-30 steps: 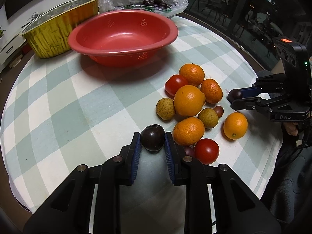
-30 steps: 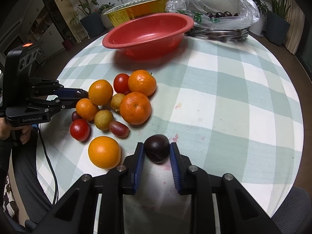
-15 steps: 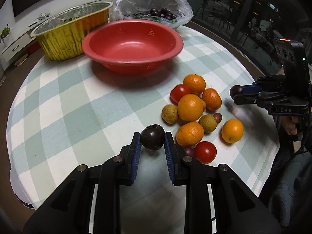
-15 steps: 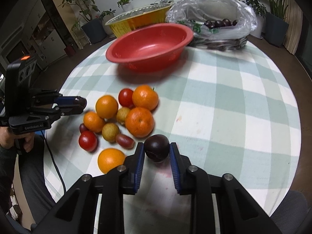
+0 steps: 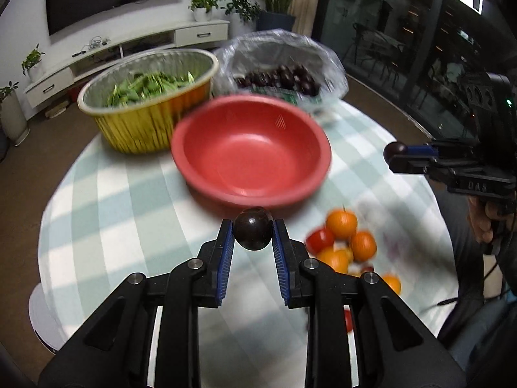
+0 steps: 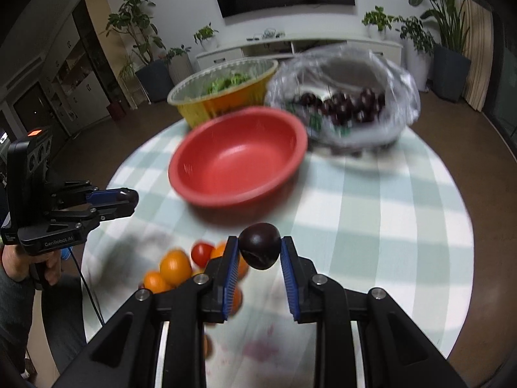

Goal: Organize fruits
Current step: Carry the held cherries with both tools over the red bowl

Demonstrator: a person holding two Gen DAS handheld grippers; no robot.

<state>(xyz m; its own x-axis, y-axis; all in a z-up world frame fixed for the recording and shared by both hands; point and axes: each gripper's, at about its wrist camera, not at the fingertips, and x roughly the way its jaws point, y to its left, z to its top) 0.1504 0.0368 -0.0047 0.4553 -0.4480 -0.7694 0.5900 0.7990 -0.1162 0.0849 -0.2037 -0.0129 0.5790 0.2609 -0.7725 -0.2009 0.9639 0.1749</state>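
My left gripper is shut on a dark plum, held in the air above the table. My right gripper is shut on another dark plum, also held aloft. Each gripper shows in the other's view: the right one at the right, the left one at the left. An empty red bowl stands ahead of both and also shows in the right wrist view. A pile of oranges and tomatoes lies on the checked tablecloth below and is seen again in the right wrist view.
A gold foil tub of greens stands behind the bowl at the left. A clear plastic bag of dark cherries sits behind it at the right. The round table's edge is near on the left. Purple stains mark the cloth.
Both grippers have risen with their plums and tilted up, so the red bowl now sits closer ahead and the fruit pile has dropped low in both views.
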